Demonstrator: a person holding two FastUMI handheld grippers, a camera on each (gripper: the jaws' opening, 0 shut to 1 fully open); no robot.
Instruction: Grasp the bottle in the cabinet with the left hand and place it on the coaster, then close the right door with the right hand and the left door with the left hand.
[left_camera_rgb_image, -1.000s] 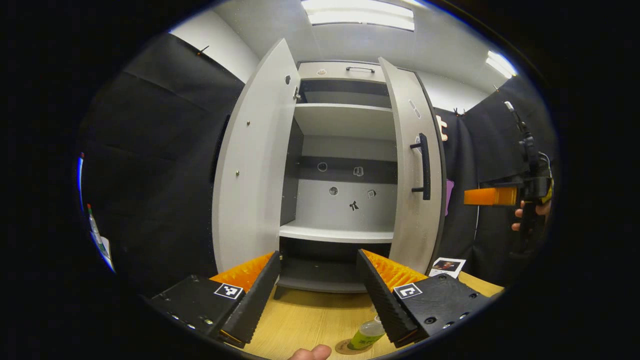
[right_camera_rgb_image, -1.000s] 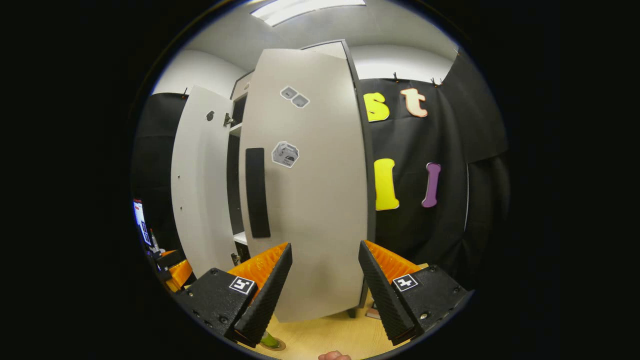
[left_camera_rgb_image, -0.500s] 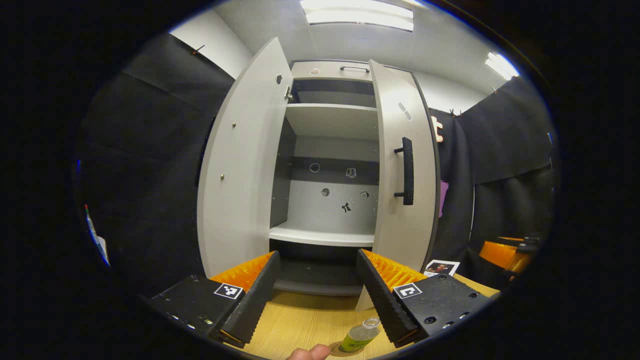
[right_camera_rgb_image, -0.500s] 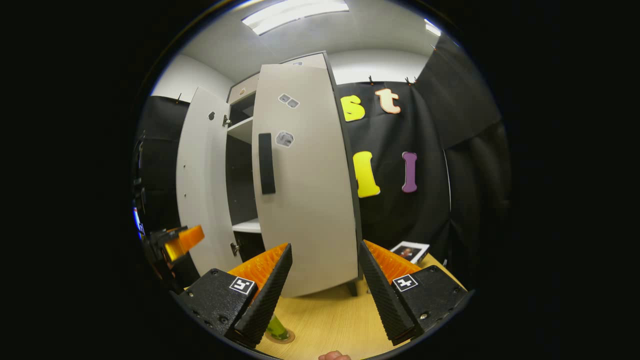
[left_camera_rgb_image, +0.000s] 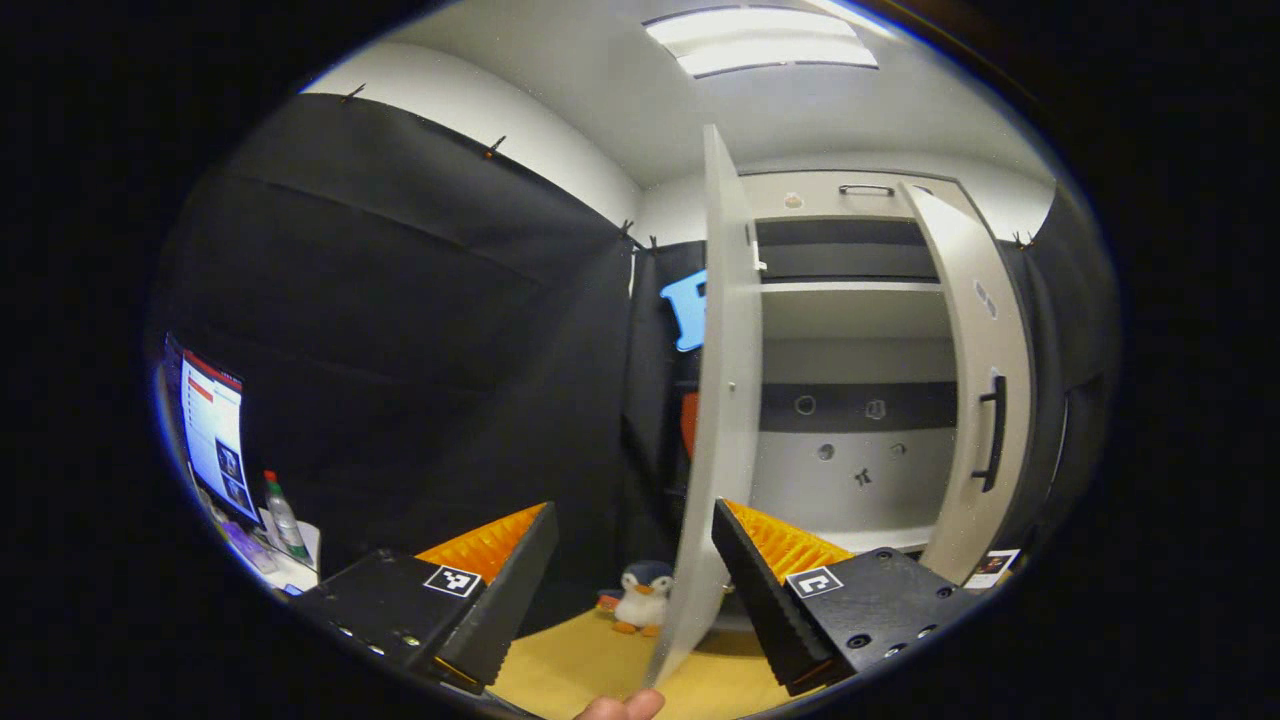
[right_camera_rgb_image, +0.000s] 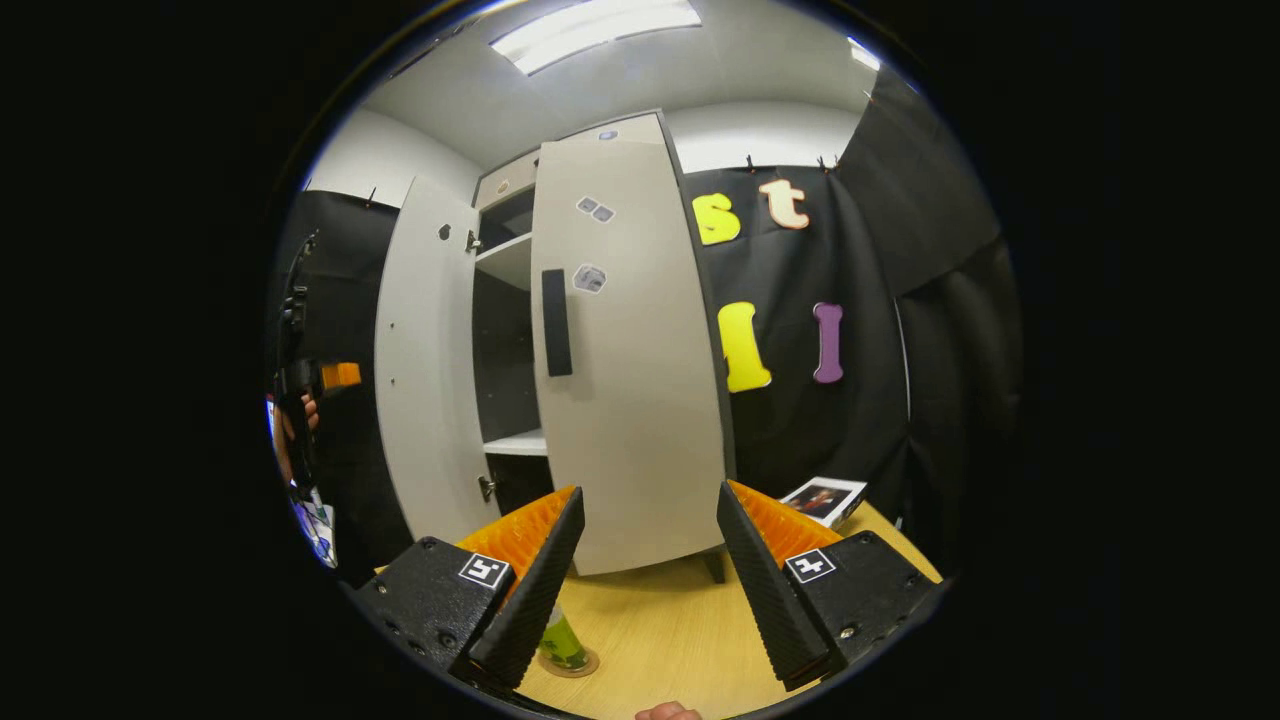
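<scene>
The bottle (right_camera_rgb_image: 562, 645) stands on the coaster (right_camera_rgb_image: 572, 665) on the table (right_camera_rgb_image: 670, 640), before the cabinet's right door (right_camera_rgb_image: 630, 380).

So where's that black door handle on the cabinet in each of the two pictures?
Left gripper view: the handle is far right, on the right door, past the open shelves.
Right gripper view: the handle is left of centre, on the near edge of that door.
Shared landmark: the left door, standing open.

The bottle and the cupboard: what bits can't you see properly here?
- Bottle, right gripper view: its top is hidden behind the right gripper's finger.
- Coaster, same view: partly hidden under the bottle.
- Cupboard's bottom shelf, left gripper view: hidden behind the left door and the left gripper.
</scene>
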